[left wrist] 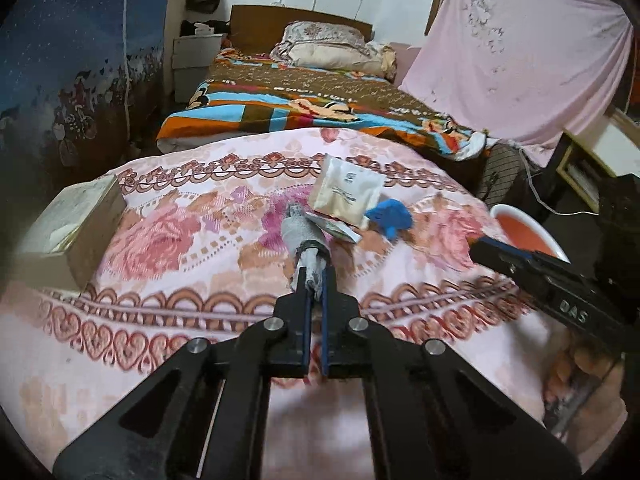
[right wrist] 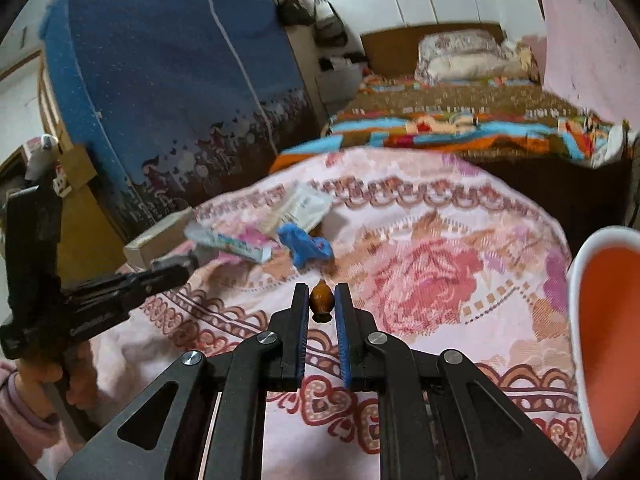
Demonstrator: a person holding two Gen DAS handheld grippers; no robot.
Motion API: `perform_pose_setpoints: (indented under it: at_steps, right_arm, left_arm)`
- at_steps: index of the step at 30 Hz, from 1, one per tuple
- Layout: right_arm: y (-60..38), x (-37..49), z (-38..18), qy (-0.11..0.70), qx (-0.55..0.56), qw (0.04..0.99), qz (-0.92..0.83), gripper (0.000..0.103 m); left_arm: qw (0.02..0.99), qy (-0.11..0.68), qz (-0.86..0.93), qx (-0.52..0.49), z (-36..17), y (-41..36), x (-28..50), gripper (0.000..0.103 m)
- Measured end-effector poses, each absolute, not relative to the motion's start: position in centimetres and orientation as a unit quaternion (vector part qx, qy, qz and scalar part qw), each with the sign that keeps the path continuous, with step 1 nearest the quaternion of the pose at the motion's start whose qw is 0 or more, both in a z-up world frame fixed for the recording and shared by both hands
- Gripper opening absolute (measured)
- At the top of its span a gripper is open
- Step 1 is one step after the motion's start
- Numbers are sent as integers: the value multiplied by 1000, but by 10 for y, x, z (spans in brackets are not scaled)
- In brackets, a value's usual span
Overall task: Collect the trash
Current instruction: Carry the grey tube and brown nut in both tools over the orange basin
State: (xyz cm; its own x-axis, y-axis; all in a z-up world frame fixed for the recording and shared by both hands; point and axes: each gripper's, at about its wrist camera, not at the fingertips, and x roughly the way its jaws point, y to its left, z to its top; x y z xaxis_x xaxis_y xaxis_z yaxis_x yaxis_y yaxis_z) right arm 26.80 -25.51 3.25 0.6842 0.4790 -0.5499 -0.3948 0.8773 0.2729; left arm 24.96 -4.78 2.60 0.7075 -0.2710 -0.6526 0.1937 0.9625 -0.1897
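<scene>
**Both grippers holding trash over the flowered bedspread**

While the pink flowered bedspread is lying under both tools, the left gripper is pinching the flat end of a grey tube between its blue-lined fingers, jaws pressed together on it, with the tube sticking out ahead toward the pile of litter. In the right wrist view the same tube is showing white with blue and pink print, blurred. The right gripper is clamping a small brown, glossy, pointed object between its pads, which are standing only narrowly apart around it; what it is cannot be told.

Other trash is lying on the bedspread beyond the left fingertips: a cream sachet propped on edge, a small flat wrapper just beside the tube, and a crumpled blue piece next to the sachet. A white bin with an orange inside is standing at the right edge of the bedspread, near the right gripper. A pale box is resting at the left edge.
</scene>
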Motion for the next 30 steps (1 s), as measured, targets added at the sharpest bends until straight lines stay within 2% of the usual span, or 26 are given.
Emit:
perform_pose_setpoints:
  at_steps: [8,17,30]
  right_arm:
    - [-256,241,50,242,48,939,240,11]
    - [-255,211,64,157,27,959,234,11]
    - [-287,178,81,29,64,979,191,11]
  left_arm:
    - [931,334,-145,-15,32,-60,222,0]
    - [953,257,-160,9,54,-69,191,0]
    - [972,140,-182,48,87,-102,169,0]
